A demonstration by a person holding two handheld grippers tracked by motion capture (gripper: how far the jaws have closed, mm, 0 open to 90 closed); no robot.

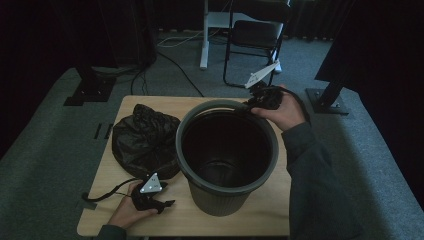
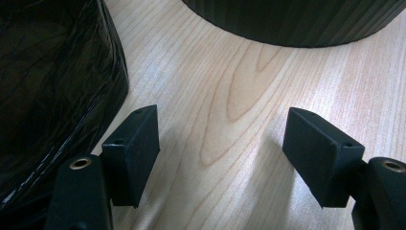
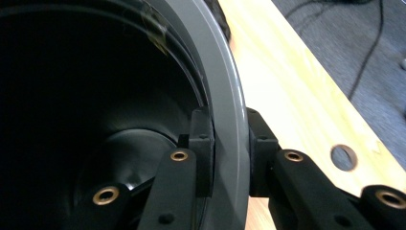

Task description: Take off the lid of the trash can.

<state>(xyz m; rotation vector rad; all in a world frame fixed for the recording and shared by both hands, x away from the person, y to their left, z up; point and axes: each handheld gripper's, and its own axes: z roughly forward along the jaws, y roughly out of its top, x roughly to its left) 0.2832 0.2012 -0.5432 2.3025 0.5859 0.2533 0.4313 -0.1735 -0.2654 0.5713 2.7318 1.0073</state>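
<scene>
A grey waste bin [image 1: 227, 187] stands upright on the wooden table [image 1: 270, 215], its dark inside showing. My right gripper [image 1: 255, 102] is at the bin's far rim and is shut on that rim [image 3: 230, 96], one jaw inside and one outside. A tied black rubbish bag [image 1: 145, 140] lies on the table left of the bin. My left gripper [image 1: 162, 204] rests low on the table in front of the bag, open, with bare wood between its jaws. In the left gripper view the bag [image 2: 48, 81] is at the left and the bin's ribbed base [image 2: 297, 21] at the top.
A black chair [image 1: 255, 35] and a white stand [image 1: 205, 35] are on the carpet beyond the table. Cables run across the floor. Black stand feet [image 1: 87, 92] flank the table's far corners. A round hole [image 3: 343, 157] is in the table top near the bin.
</scene>
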